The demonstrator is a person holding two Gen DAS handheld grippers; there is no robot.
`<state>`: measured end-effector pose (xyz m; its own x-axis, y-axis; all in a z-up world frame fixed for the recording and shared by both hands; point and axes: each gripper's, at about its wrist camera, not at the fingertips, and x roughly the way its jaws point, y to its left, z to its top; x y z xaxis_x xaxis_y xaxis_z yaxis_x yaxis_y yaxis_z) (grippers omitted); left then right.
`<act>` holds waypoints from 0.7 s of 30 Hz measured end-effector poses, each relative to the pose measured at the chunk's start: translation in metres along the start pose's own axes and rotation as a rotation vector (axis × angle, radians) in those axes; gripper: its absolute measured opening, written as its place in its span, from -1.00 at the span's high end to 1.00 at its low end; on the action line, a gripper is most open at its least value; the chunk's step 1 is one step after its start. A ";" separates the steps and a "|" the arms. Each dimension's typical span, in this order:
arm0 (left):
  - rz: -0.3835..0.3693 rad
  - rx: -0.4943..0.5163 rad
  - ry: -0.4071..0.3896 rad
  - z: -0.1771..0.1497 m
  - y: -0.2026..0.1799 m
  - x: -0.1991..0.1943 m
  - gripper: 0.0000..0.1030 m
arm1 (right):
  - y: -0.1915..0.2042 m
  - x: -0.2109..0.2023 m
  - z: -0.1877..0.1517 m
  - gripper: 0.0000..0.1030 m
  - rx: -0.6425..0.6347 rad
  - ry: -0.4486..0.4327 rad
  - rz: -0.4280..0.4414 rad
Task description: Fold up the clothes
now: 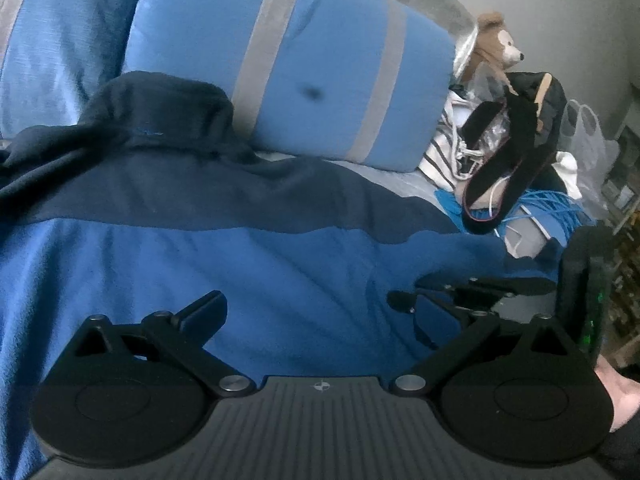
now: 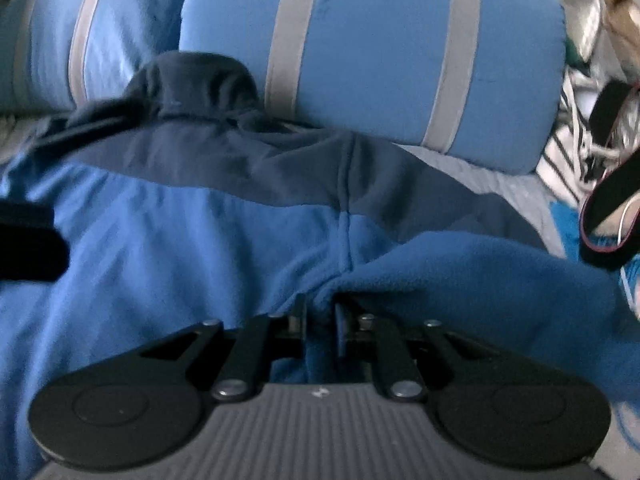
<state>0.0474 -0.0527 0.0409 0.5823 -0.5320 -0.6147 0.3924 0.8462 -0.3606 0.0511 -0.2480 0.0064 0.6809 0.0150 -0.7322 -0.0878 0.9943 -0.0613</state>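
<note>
One fleece [image 2: 168,248] is lying spread on the bed, its right side doubling inward as the right gripper [image 2: 320,312] is clamping it, while the left gripper [image 1: 308,312] is hovering wide apart, folds remaining

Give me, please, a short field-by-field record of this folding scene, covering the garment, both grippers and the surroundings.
garment: blue fleece with navy upper part, spread flat
left gripper: open, above the fleece, holding nothing
right gripper: shut on a fold of the fleece
behind: two blue pillows with grey stripes
far right: plush toy, cluttered pile
</note>
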 end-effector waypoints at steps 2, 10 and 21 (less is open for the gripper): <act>0.012 0.000 0.005 -0.001 0.002 0.002 -1.00 | 0.005 -0.001 0.000 0.55 -0.031 0.003 -0.017; 0.013 -0.016 0.033 -0.003 0.004 0.006 -1.00 | -0.043 -0.032 0.009 -0.57 0.183 -0.020 0.009; -0.024 -0.030 0.023 -0.001 -0.004 0.001 -1.00 | -0.226 -0.050 -0.055 -0.43 1.139 -0.052 0.014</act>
<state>0.0457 -0.0564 0.0415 0.5564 -0.5518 -0.6213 0.3844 0.8338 -0.3962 -0.0029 -0.4792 0.0195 0.7170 0.0049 -0.6971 0.5972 0.5114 0.6179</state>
